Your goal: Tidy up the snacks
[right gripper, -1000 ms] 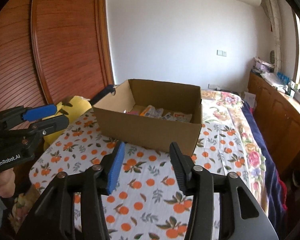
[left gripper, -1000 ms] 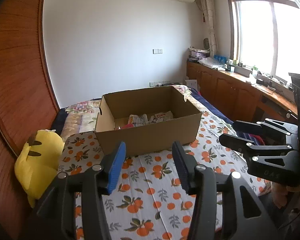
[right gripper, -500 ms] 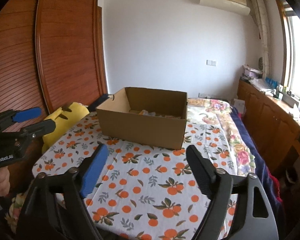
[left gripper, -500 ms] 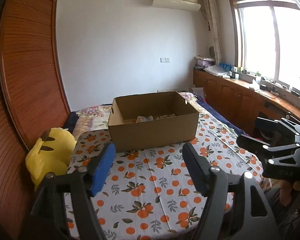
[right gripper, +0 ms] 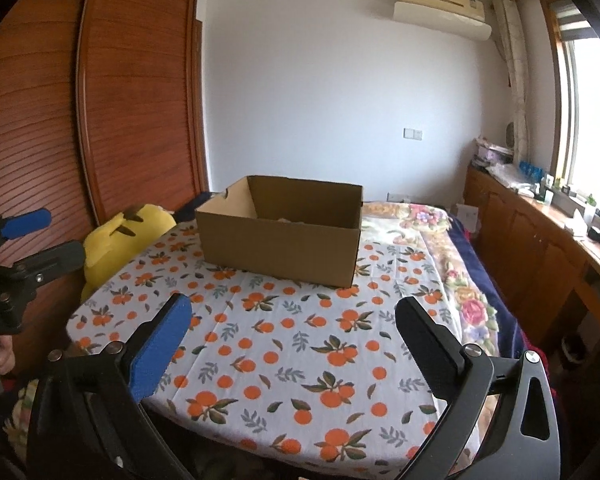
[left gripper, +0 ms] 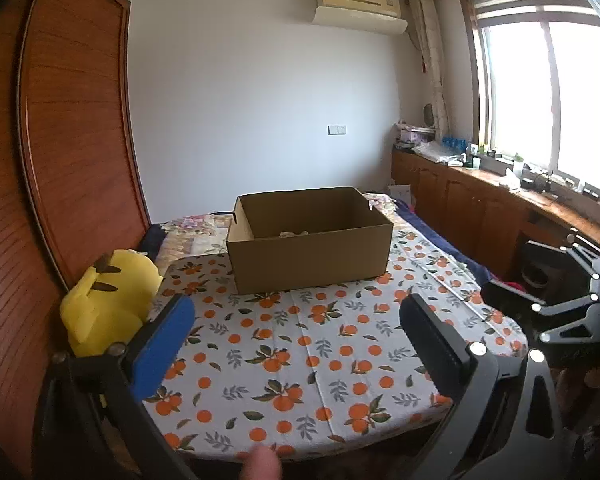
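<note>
Opening wide, both empty: left gripper (left gripper: 296, 328), right gripper (right gripper: 292, 324); cardboard box (right gripper: 280, 240) unlabelled; no legible writing.

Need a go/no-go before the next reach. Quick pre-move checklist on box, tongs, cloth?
1. Cardboard box upright, top open: ok.
2. Left tongs empty, jaws opening: ok.
3. Right tongs empty, jaws opening: ok.
4. Orange-print cloth bare between tongs and box: ok.
5. Snacks in box sorted: cannot tell, only a sliver shows above the wall.
6. Yellow plush toy apart from box: ok.
</note>
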Motion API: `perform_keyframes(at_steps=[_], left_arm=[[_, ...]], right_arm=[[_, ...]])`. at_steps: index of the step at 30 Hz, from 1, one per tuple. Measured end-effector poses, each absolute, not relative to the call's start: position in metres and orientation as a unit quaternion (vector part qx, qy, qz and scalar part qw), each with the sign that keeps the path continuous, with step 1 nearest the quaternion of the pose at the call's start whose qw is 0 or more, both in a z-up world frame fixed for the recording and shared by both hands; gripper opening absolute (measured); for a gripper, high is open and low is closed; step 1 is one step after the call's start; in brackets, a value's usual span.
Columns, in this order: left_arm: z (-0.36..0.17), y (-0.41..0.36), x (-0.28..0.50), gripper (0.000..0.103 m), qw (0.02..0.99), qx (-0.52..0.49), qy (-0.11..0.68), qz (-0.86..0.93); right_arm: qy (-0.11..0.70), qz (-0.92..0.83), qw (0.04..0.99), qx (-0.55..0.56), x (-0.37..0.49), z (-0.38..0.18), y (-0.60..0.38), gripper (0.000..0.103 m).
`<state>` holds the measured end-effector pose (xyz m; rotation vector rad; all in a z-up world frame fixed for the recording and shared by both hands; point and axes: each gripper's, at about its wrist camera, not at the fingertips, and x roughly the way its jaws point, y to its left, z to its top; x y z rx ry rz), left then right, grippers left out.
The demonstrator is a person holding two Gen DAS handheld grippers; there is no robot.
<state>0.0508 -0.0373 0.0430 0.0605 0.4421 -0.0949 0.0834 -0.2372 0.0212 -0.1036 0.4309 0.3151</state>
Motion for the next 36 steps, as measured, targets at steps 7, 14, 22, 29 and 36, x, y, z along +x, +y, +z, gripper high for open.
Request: perform_keyframes(at_steps=[7, 14, 22, 29, 36], left_arm=[[0.038, -0.038, 0.041, 0.103, 0.973, 0.032, 0.228, -0.028], [0.031, -0.041, 0.02, 0.103, 0.974, 0.045, 0.223, -0.014], [0.019, -0.043, -0.004, 0.103, 0.973, 0.04, 0.226, -0.021], [0.009, -0.035, -0.013, 0.103, 0.973, 0.028, 0.23, -0.013], [0.011, -0.019, -0.019, 0.103, 0.975, 0.021, 0.222, 0.006]], right_arm=[[0.206, 0.141, 0.967, -0.048, 0.068, 0.016, -0.238, 0.103], [0.207, 0.133, 0.968, -0.041, 0.049, 0.016, -0.243, 0.103], [0.201, 0.104, 0.974, -0.024, 0.027, 0.014, -0.255, 0.103], [0.204, 0.098, 0.974, -0.011, 0.017, 0.007, -0.262, 0.103], [0.205, 0.094, 0.974, -0.011, 0.014, 0.002, -0.261, 0.103]])
